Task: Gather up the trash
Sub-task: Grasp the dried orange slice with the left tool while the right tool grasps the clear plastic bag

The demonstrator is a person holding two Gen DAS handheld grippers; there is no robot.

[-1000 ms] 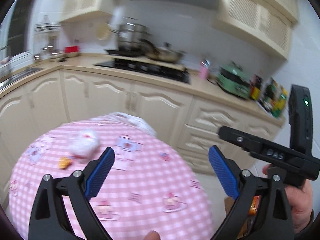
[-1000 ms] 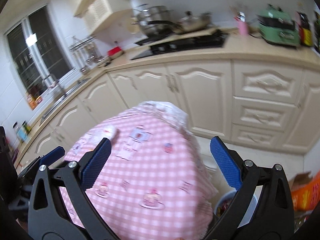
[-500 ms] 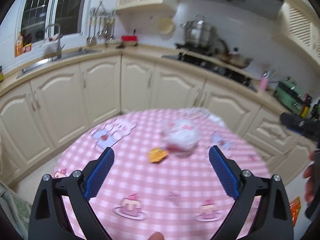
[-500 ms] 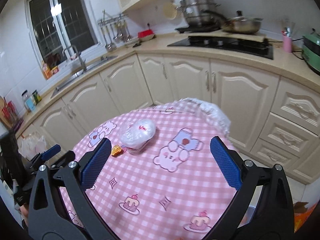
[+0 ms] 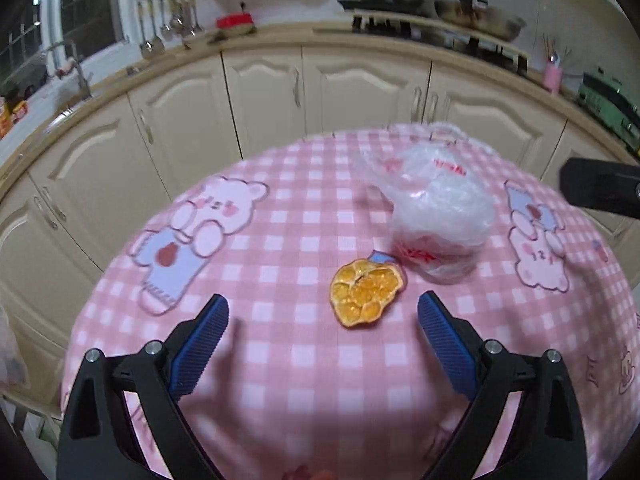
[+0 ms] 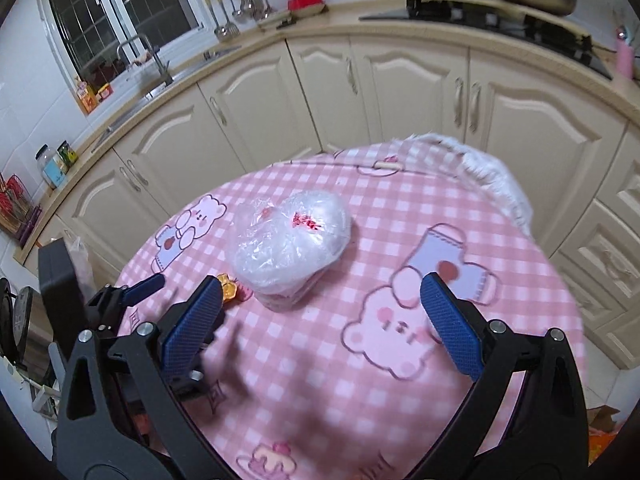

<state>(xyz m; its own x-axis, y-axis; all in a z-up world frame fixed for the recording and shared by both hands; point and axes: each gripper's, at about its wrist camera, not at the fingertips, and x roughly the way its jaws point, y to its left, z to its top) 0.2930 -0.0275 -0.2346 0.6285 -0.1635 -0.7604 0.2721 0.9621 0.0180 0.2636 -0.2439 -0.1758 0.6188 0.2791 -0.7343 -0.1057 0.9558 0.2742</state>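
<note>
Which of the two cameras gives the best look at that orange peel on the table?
The left wrist view: the orange peel lies whole and unblocked just ahead of the fingers. In the right wrist view only a sliver peeks out beside a blue finger pad.

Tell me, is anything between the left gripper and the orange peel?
No. In the left wrist view only bare pink cloth lies between the open left gripper and the orange peel. The plastic bag sits beyond the peel.

Pink-and-white checked tablecloth point(image 5: 280, 380) (cartoon bears printed on it), orange peel point(image 5: 366, 298), clear red-printed plastic bag point(image 6: 288, 240).
</note>
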